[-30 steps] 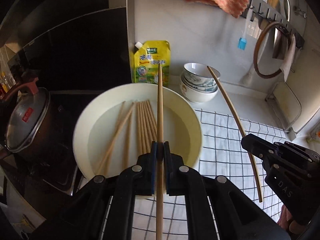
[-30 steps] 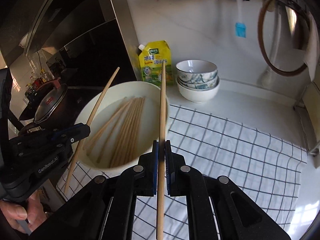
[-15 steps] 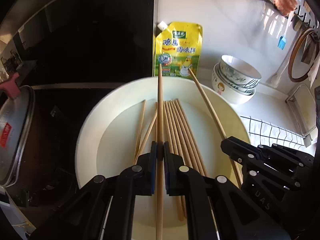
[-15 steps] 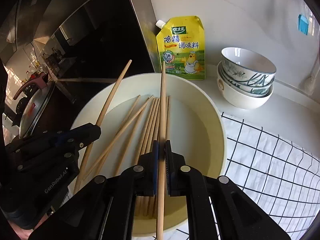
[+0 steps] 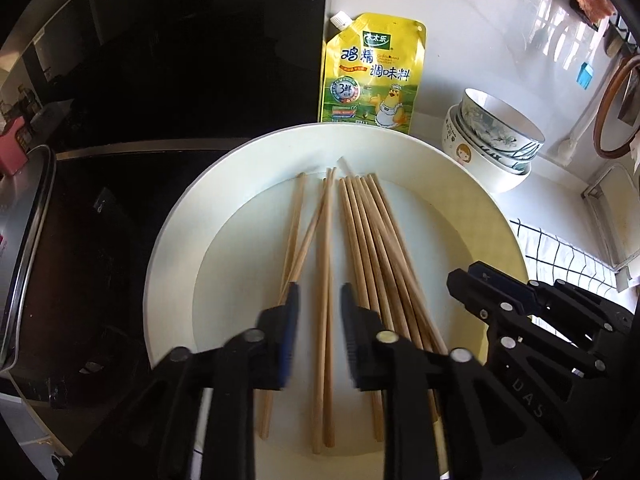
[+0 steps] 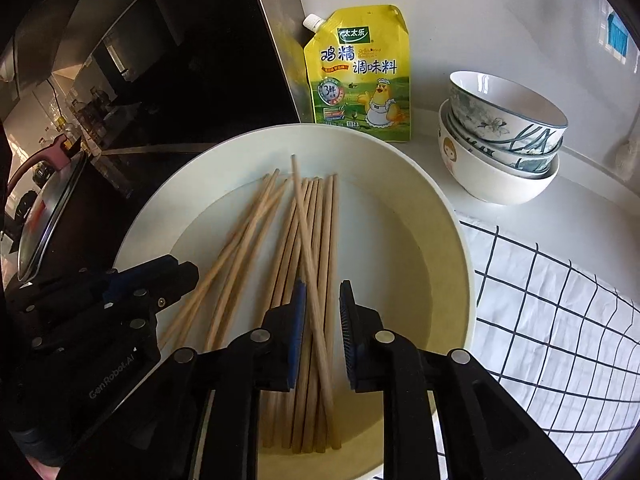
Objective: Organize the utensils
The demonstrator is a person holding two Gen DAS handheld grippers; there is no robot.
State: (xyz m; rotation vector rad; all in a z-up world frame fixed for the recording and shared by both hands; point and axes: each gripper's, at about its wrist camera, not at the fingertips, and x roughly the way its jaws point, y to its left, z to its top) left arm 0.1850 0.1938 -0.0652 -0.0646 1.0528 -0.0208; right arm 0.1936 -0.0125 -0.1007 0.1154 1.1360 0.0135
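Both grippers came down over the white basin since the earlier frames, and each jaw pair had just been opening; the chopstick each one carried then lay in the basin.

Left wrist view: we saw the left gripper (image 5: 319,312) pitched steeply down over the basin (image 5: 240,184), jaws parted a modest gap, blue pads clear of any wood. Two chopsticks lay in line with that gap on the basin floor, not pinched. The chopsticks (image 5: 360,248) were thin, round, pale wood, roughly parallel: a tight bundle on the right, a few looser ones on the left, one crossing. The basin was round, smooth, glossy, with a sloped wall. The right gripper (image 5: 466,276) sat at the lower right, black plastic with silver pivots; we could not read its jaw gap from this angle.

Right wrist view: the right gripper (image 6: 322,312) also pointed steeply down, jaws parted slightly, holding nothing. One chopstick (image 6: 308,256) lay diagonally across the bundle and ran through the gap, clear of both pads. The left gripper (image 6: 176,276) showed at the lower left over the basin rim (image 6: 440,208). A yellow seasoning pouch (image 6: 360,76) stood behind the basin against the wall, stacked ceramic bowls (image 6: 500,140) to its right, a white cloth with a black grid (image 6: 560,320) beside the basin.
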